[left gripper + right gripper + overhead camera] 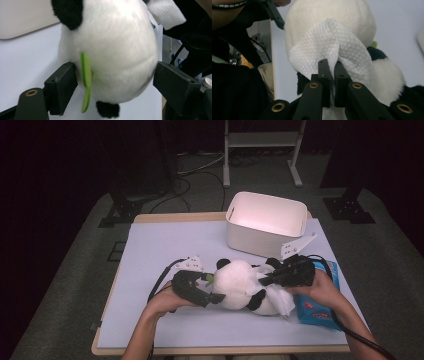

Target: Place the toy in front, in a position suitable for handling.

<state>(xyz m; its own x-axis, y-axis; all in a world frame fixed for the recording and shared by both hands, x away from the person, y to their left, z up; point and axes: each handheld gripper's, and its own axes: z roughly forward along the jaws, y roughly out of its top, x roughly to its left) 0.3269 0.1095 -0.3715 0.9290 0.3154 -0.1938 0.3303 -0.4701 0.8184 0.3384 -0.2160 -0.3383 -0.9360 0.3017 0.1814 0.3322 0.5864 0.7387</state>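
The panda (240,285) lies on its side on the surface (165,245), in front of the white bin (265,222) and just beside the blue wipe pack (320,310).

Left hand-held gripper (207,290): jaws spread, standing either side of the panda's head. In the left gripper view the left jaw sits at the green leaf (86,75); the right jaw stands at the edge of the plush, and whether it touches cannot be told.

Right hand-held gripper (331,67): jaws pressed together, pinching a white wipe (329,42) laid against the panda's white fur.

Risks from this state, as a judgement:
- With the left jaws spread, the panda is probably not restrained. Wiping pressure from the right may roll or slide it across the surface.
- The wipe is pinched at a narrow fold. Drag over plush may pull it free.
- The loose wipe edge may bunch, so that bare jaws rub the fur.
- A stroke towards the head may bring the two grippers into contact.
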